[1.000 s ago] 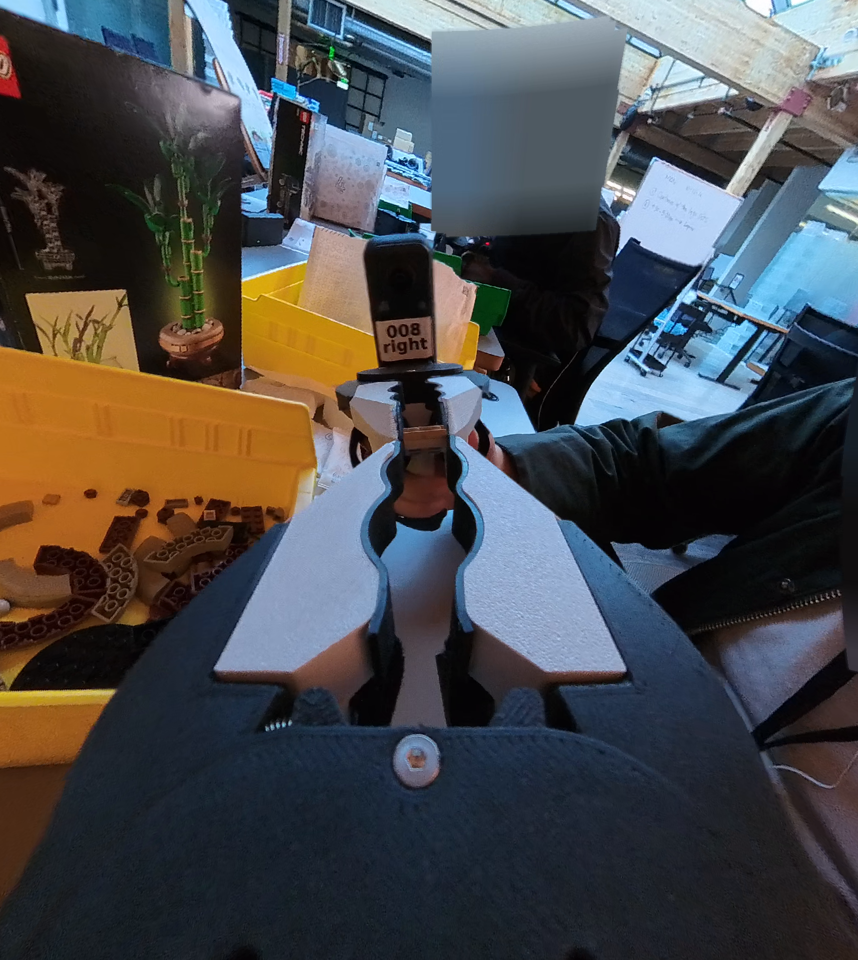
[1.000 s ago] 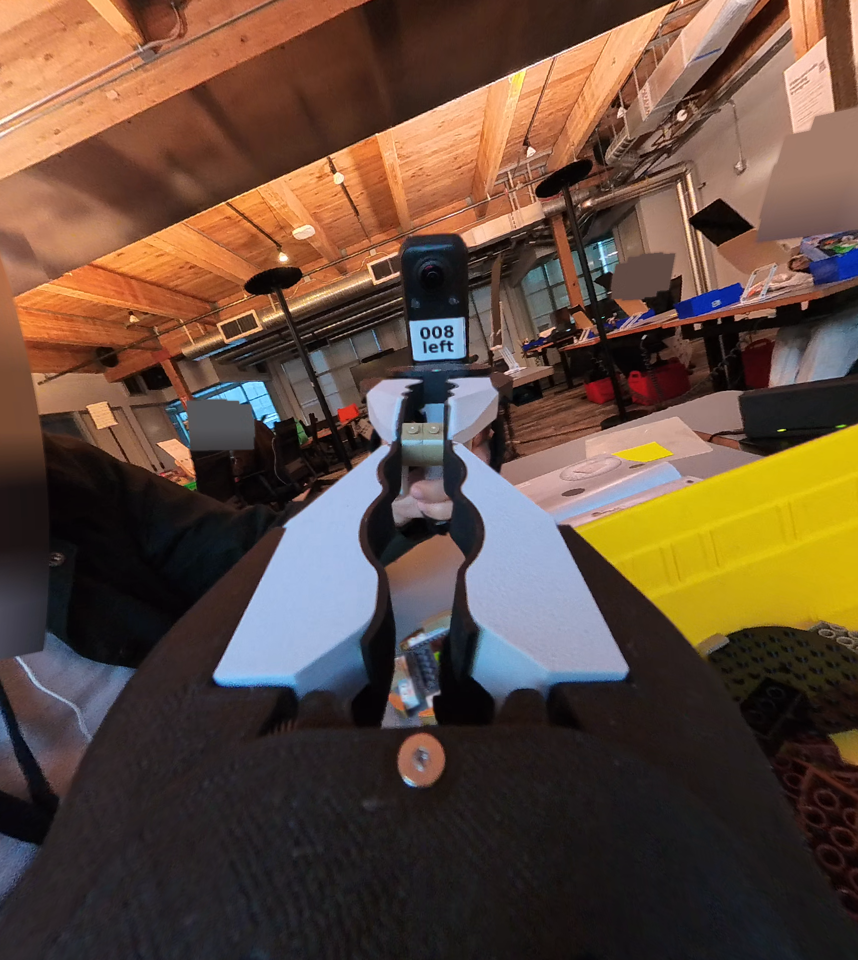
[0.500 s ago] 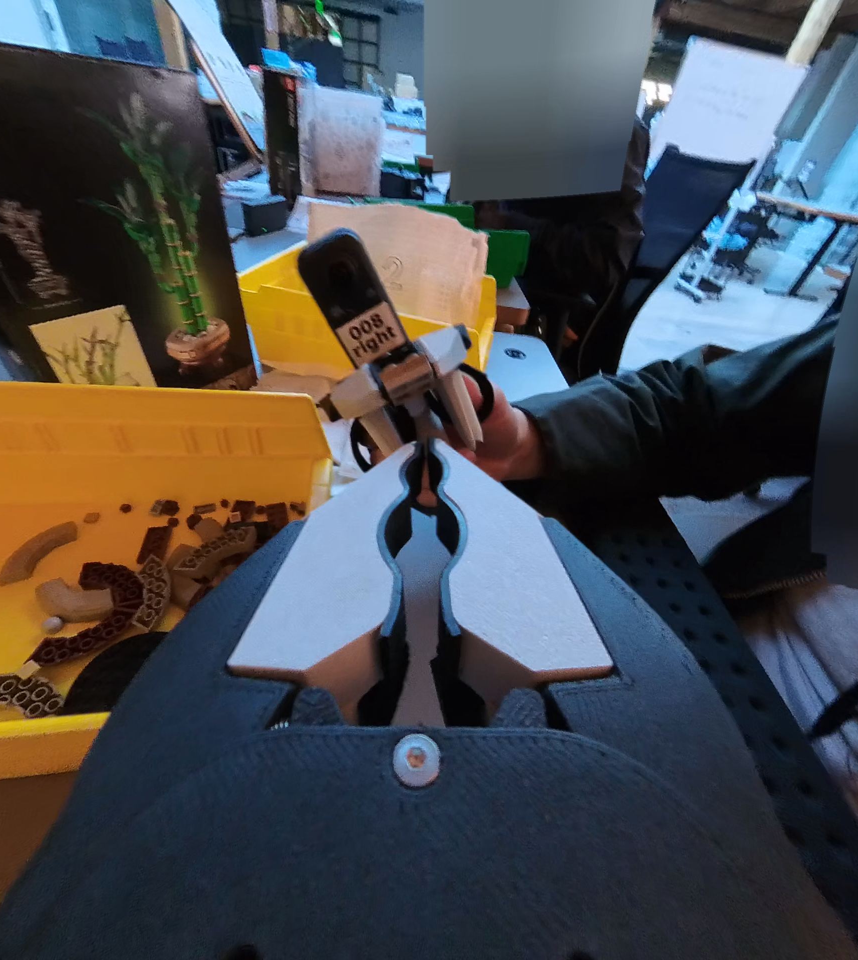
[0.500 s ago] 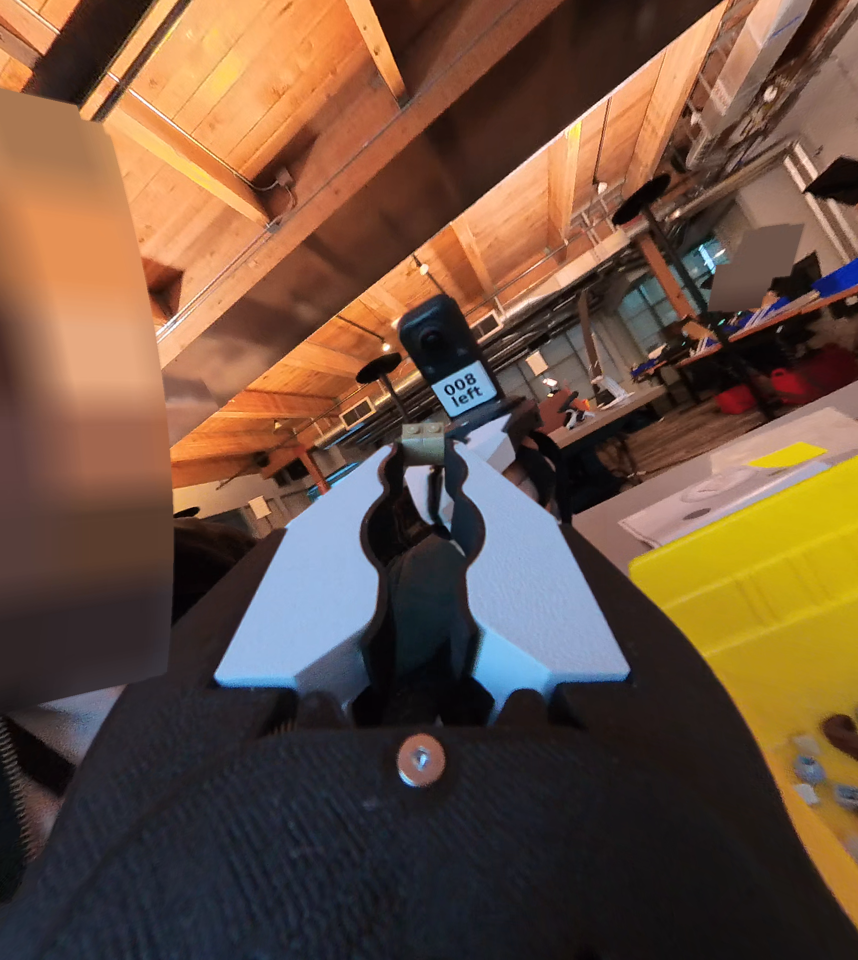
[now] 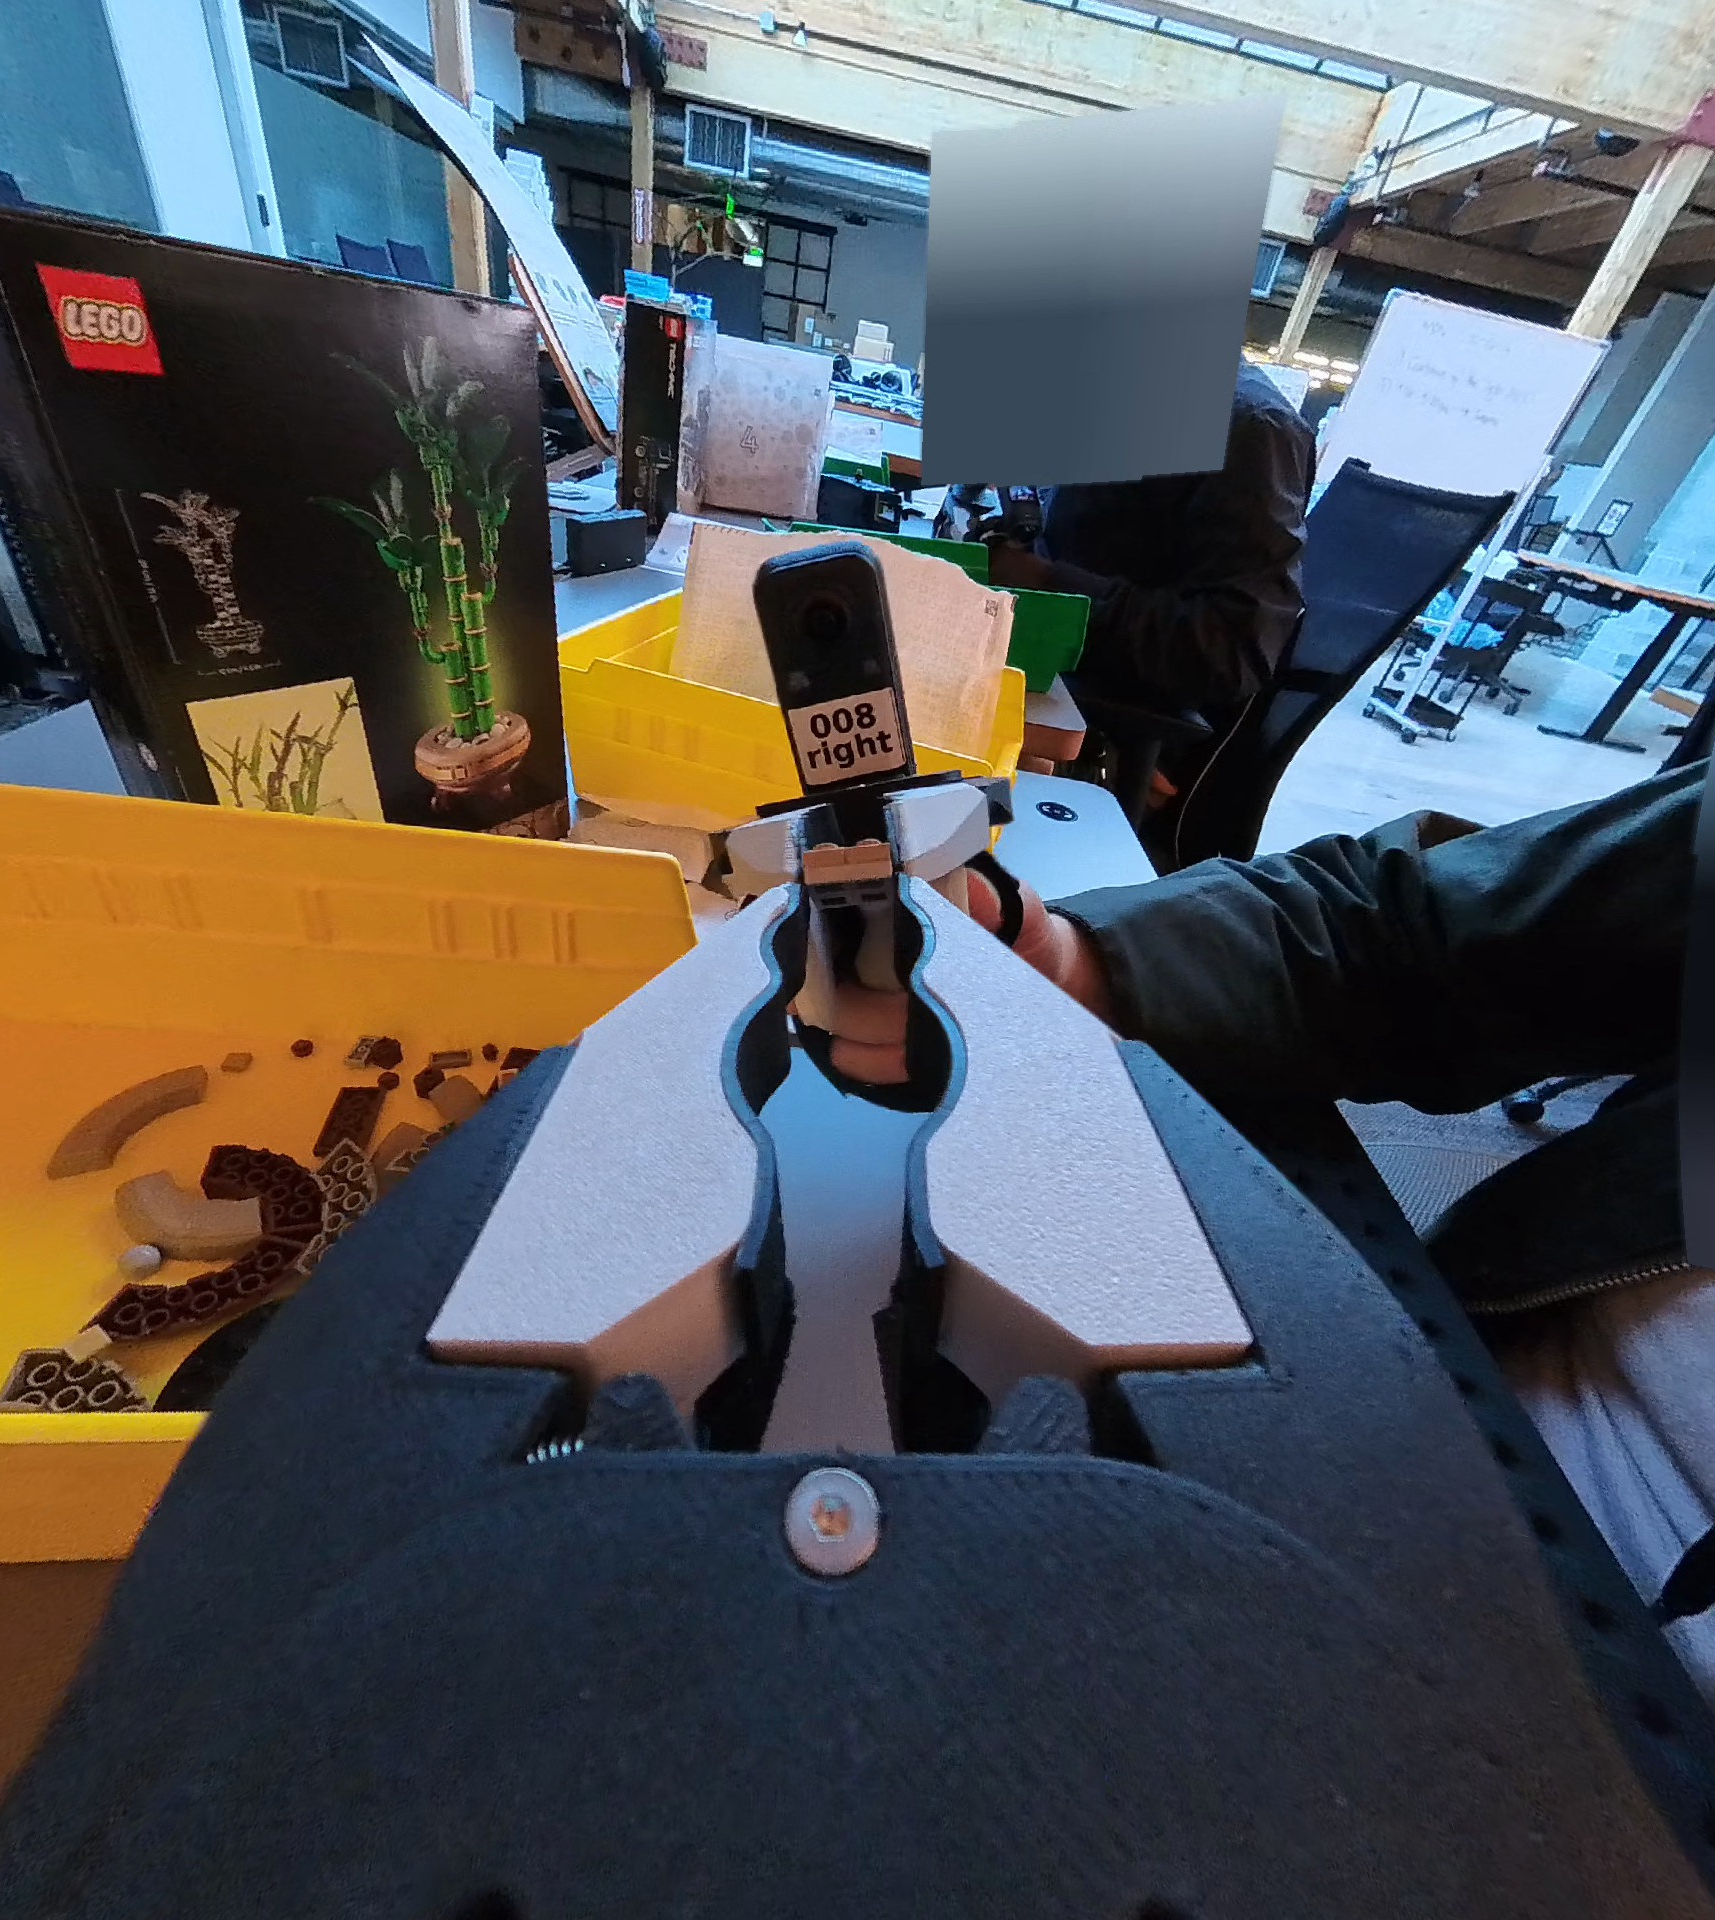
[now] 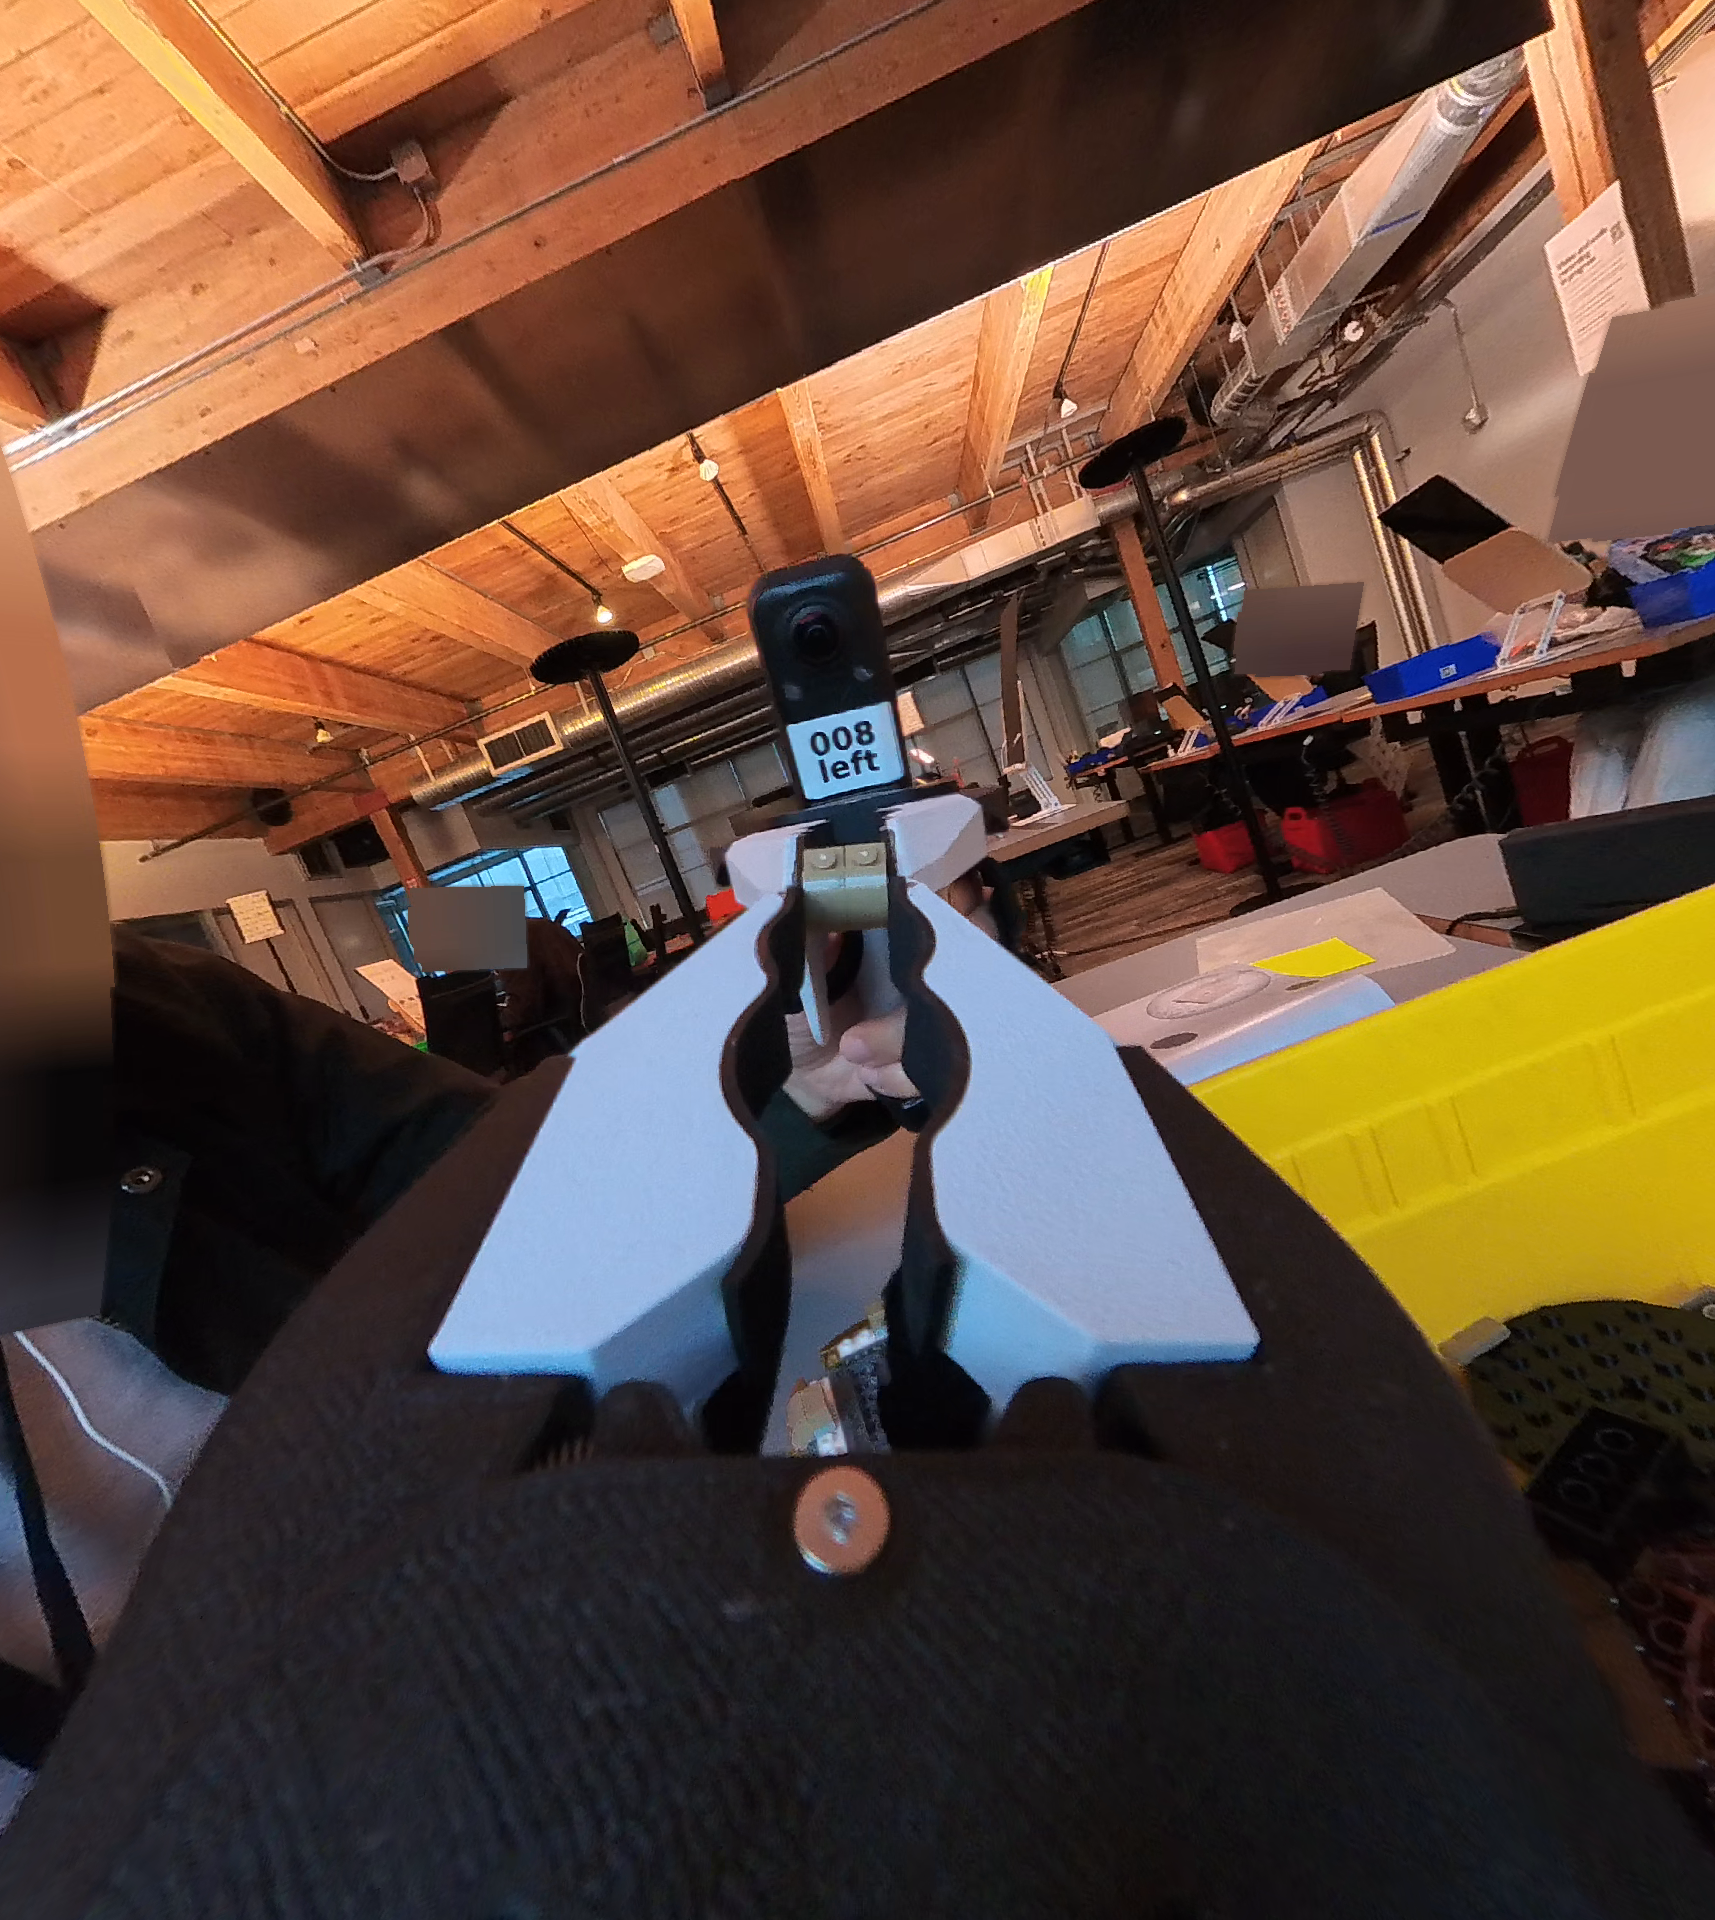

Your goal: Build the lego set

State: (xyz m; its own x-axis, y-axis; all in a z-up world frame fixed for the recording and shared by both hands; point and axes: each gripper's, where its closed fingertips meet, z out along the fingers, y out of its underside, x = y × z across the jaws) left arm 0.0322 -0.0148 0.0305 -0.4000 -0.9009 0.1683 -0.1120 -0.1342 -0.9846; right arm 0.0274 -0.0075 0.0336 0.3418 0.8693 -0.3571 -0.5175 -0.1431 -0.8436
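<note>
Well, the build looks like it is only just starting. The left gripper (image 5: 848,906) and the right gripper (image 6: 845,916) point at each other up in the air, tip to tip, and a little tan piece (image 6: 845,878) sits right where the tips meet. The right fingers (image 6: 1029,1122) are closed on the tan piece, one on each side of it. The left fingers (image 5: 614,1132) are close together at the same spot, next to a dark bit (image 5: 848,900) just under the tan piece, but I cannot tell if they grip anything. I think the job in hand is to push two small parts together. Lots is left to do. Many brown and grey pieces (image 5: 250,1195) lie loose in the yellow bin (image 5: 313,914), down and to the left of the left fingers, and none of them looks joined into a plant like the one on the box (image 5: 292,540) behind the bin. A black round plate (image 6: 1642,1382) lies in the bin too, low and to the right of the right fingers. There is open air all around the tips, so there is room to twist and press. The bin wall is the nearest edge and sits well below and off to the side. The hand (image 5: 1029,935) on the right gripper is just behind the right fingers.
</note>
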